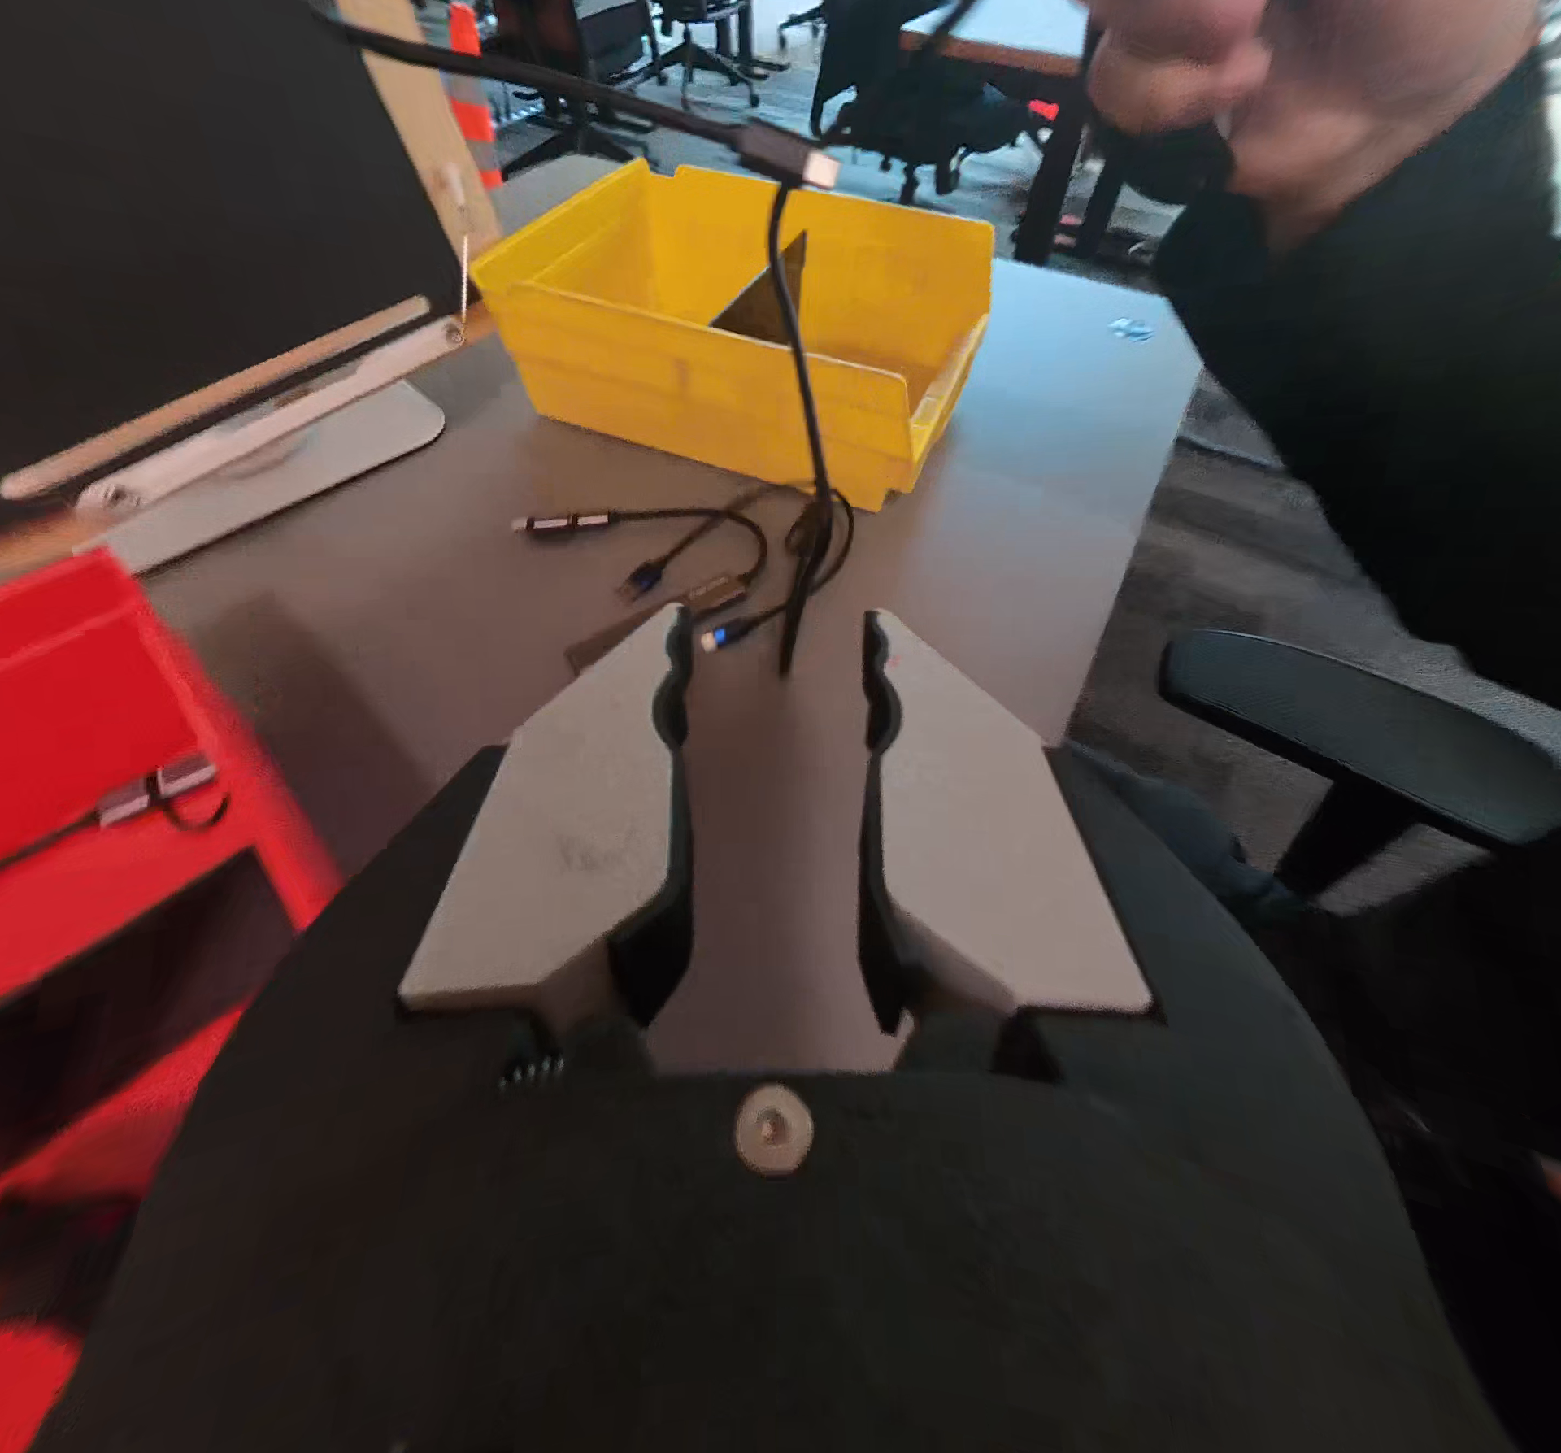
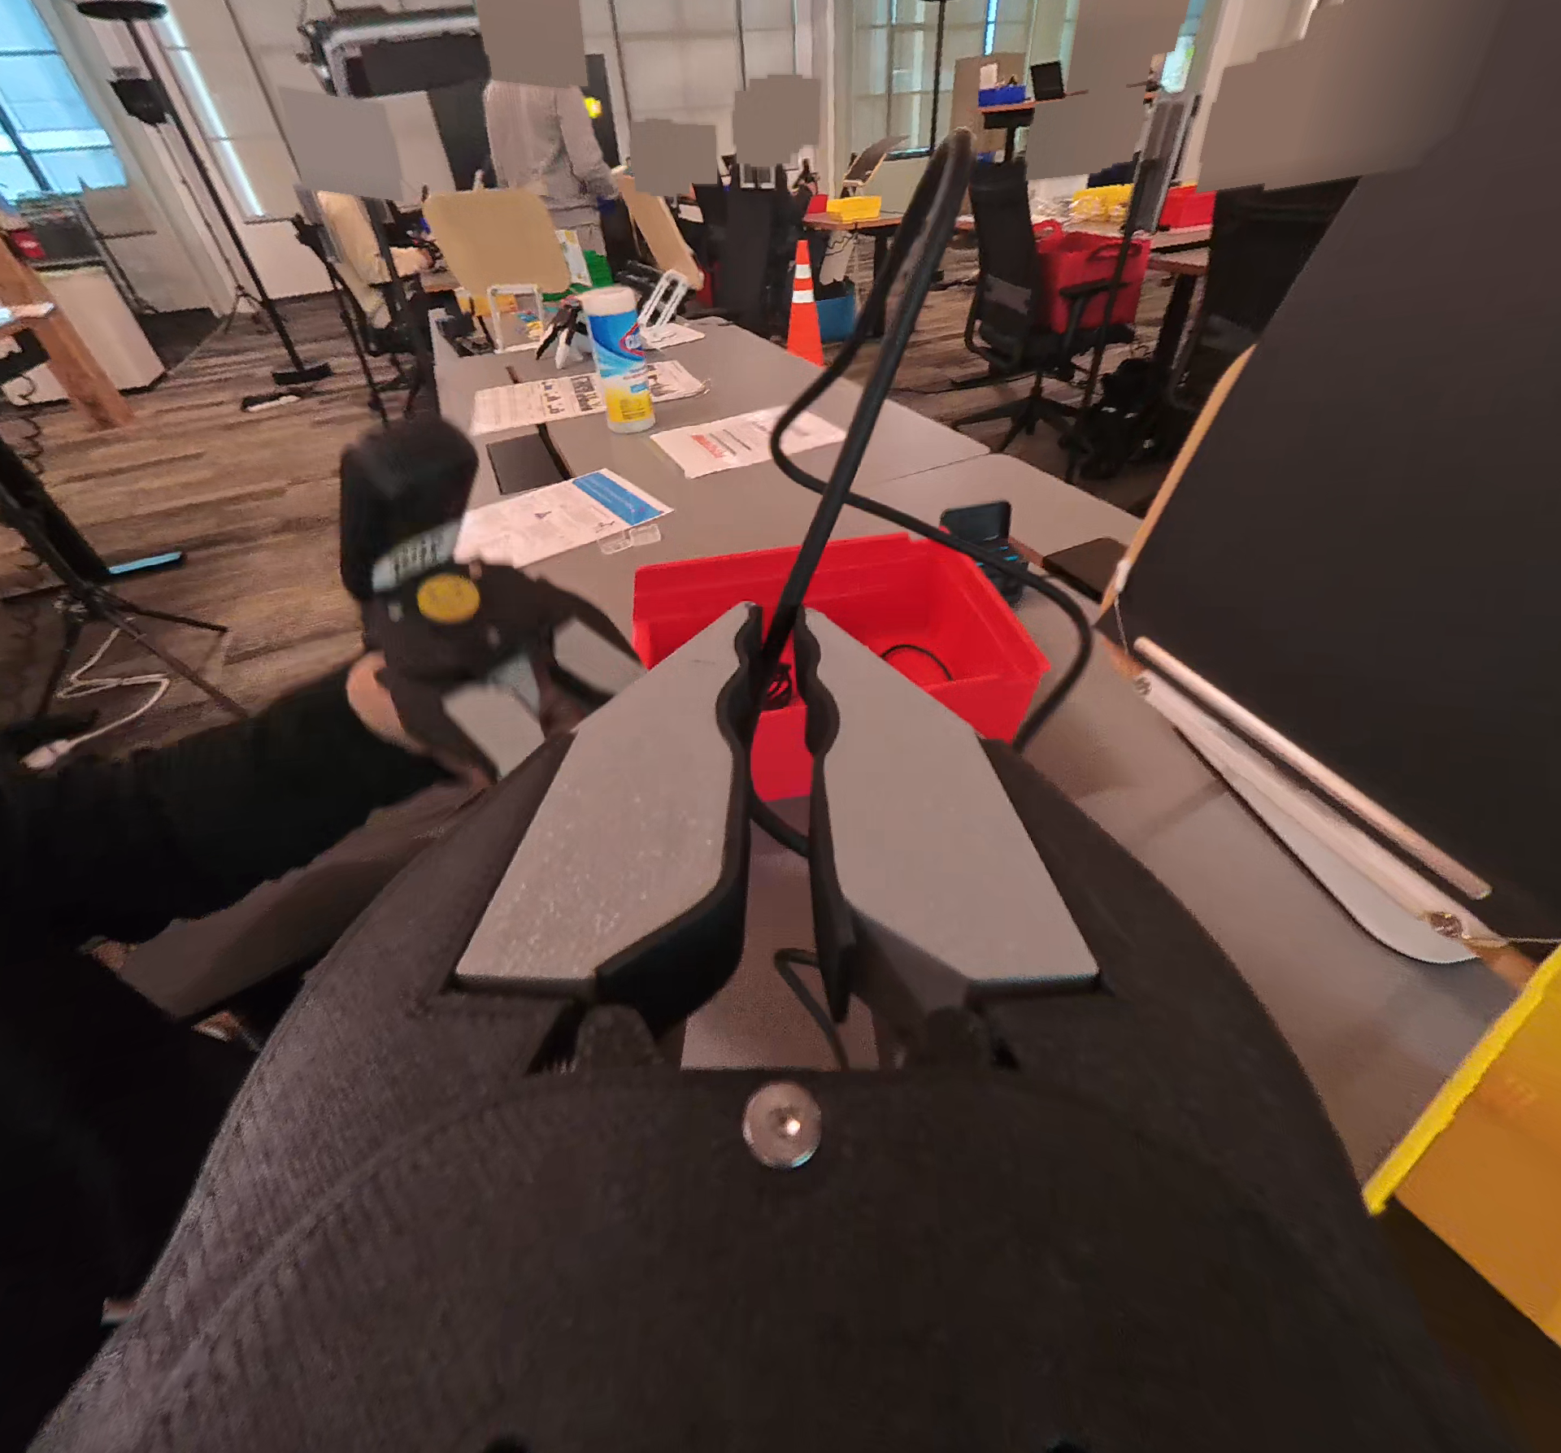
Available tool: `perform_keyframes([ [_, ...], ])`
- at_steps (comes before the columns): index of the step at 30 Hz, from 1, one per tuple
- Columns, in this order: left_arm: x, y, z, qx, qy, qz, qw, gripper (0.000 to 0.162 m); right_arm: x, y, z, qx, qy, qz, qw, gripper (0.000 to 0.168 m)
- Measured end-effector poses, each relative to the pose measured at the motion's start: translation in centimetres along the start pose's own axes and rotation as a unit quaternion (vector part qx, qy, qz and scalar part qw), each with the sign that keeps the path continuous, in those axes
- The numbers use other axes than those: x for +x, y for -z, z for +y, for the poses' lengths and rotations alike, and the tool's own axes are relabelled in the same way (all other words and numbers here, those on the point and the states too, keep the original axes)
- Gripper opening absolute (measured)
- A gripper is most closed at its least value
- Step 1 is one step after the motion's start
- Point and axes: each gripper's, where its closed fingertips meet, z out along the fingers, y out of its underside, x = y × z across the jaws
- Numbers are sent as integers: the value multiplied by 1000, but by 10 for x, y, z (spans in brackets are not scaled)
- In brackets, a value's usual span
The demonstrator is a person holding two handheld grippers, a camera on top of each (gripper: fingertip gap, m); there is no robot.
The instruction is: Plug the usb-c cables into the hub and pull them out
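1. Nearest, left gripper (image 1: 773, 635): jaws stood wide with nothing between them, poised above the grey worktop (image 1: 971, 568).
2. Just beyond its tips, loose cables (image 1: 726, 559) lay in a tangle on the worktop, plug ends free; a grey slab-like piece among them, possibly the hub, too blurred to confirm.
3. Right gripper (image 2: 773, 635): jaws nearly closed, pinching a black cable (image 2: 845, 475) that rose up and away over the red bin (image 2: 1005, 652).
4. Higher in the left wrist view, a silver-tipped connector (image 1: 798, 164) hung in the air, mated with nothing, its lead dropping toward the tangle.
5. Farther back, yellow bin (image 1: 591, 331) and monitor stand (image 1: 279, 432).
6. Judged: no plug seated anywhere visible; whether between pulling out and plugging in, unclear.
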Motion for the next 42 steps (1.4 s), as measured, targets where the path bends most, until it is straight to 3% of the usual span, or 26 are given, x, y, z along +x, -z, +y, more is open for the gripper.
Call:
perform_keyframes([
  [3, 22, -63, 0, -17, -33, 4, 999, 59, -3, 1, -13, 13, -12, 7, 1000, 4],
  [5, 24, -91, 7, -40, -26, -1, 999, 60, -3, 4, -16, 23, -26, 7, 999, 4],
  [6, 18, -101, 10, -46, -28, -19, 998, 51, -4, 6, -17, 25, -30, 6, 999, 4],
  [7, 11, -106, 13, -52, -36, -36, 997, 20, -2, 9, -16, 23, -31, 10, 999, 4],
  [8, 9, -107, 15, -56, -45, -40, 997, 0, 3, 12, -13, 18, -29, 21, 999, 4],
  [9, 8, -105, 16, -59, -51, -41, 996, 0, 9, 16, -11, 14, -25, 37, 999, 4],
  [13, -7, -64, -9, -56, -108, -74, 990, 0, 18, 39, -11, 26, -30, 45, 998, 6],
  [16, -29, -12, -64, -8, -121, -113, 986, 0, 9, 44, -19, 43, -37, 16, 998, 6],
  [19, -53, 39, -114, 42, -104, -131, 985, 0, -13, 24, -21, 27, -48, -50, 997, 4],
  [22, -61, 67, -131, 55, -89, -94, 990, 0, -45, -14, -6, -48, -35, -146, 987, 2],
  [25, -70, 75, -120, 37, -127, -87, 987, 0, -61, -43, 11, -104, -20, -203, 973, 2],
  [29, -89, 67, -80, -28, -235, -136, 962, 0, -43, -59, 39, -160, 8, -172, 972, 1],
  [32, -97, 57, -58, -34, -279, -169, 945, 0, -18, -65, 62, -191, 6, -118, 974, 1],
  [38, -105, 41, -29, -4, -256, -176, 951, 0, 0, -74, 108, -231, -27, -95, 968, 2],
  [42, -120, 46, -23, 6, -251, -216, 944, 19, 7, -76, 113, -227, -57, -101, 967, 1],
])
